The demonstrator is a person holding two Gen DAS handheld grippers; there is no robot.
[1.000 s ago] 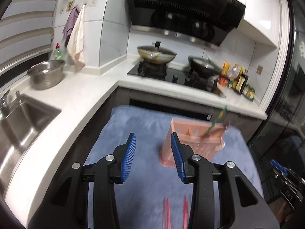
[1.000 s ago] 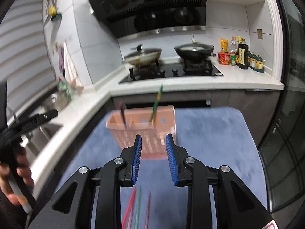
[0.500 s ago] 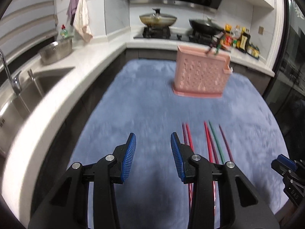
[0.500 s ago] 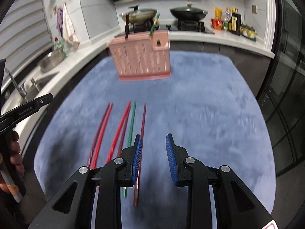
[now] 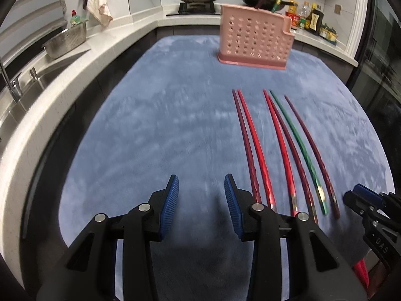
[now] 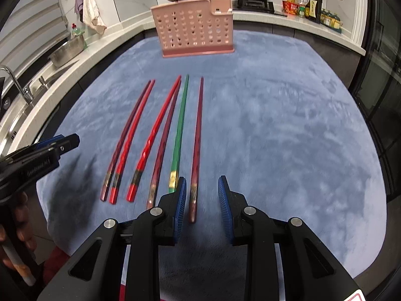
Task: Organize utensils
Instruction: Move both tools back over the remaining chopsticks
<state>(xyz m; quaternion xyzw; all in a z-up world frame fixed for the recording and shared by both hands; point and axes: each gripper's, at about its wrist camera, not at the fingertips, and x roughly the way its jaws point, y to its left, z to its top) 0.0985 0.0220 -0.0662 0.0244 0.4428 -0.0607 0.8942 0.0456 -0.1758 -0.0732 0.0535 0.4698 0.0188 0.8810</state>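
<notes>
Chopsticks point(image 6: 175, 125), six, lie on blue surface point(image 6: 288, 125) near side of pink rack point(image 6: 195, 27). Both grippers, left point(image 5: 201, 193) & right point(image 6: 202, 190), fingers part-open, holding nothing.

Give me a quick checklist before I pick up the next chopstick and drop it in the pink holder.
1. Right tool open and empty: ok.
2. Left tool open and empty: ok.
3. Dark red chopstick at the right end of the row lined up between the right tool's fingers: ok, its near end lies between them.
4. Six chopsticks lying separate enough on the blue mat: not ok, some lie in touching pairs.
5. Pink holder upright: ok.
6. Free slot in holder: cannot tell.
</notes>
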